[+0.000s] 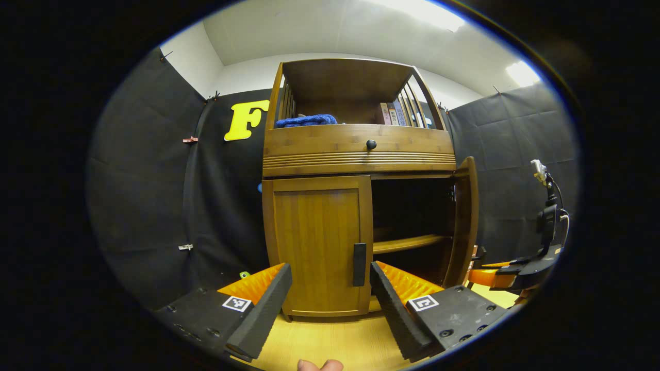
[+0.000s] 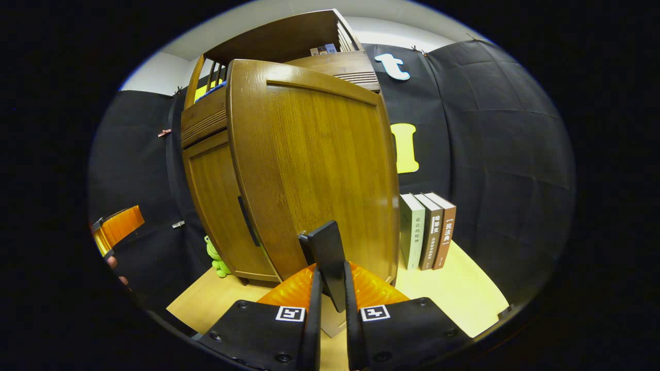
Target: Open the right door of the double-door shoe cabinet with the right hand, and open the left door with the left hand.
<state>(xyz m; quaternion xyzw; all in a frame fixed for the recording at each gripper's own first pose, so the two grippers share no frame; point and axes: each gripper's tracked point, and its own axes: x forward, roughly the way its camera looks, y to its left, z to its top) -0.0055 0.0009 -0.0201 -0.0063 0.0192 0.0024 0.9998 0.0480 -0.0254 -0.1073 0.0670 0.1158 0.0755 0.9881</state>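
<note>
The wooden shoe cabinet [image 1: 356, 154] stands straight ahead in the left gripper view. Its left door [image 1: 317, 242] is closed, with a dark vertical handle [image 1: 359, 264] at its inner edge. My left gripper [image 1: 330, 304] is open, a short way in front of that door, and the handle shows between its fingers. The right door [image 1: 464, 221] is swung wide open, baring a dark inside with a shelf [image 1: 407, 243]. In the right gripper view, my right gripper [image 2: 331, 278] is shut on the right door's handle [image 2: 327, 252], with the door panel [image 2: 314, 170] close in front.
Three books [image 2: 428, 232] stand on the yellow table [image 2: 464, 299] right of the cabinet. A green toy [image 2: 219, 260] sits by the cabinet's left foot. A blue cloth [image 1: 307, 121] and books [image 1: 394, 113] lie on the top shelf. A camera stand [image 1: 546, 216] rises at the right.
</note>
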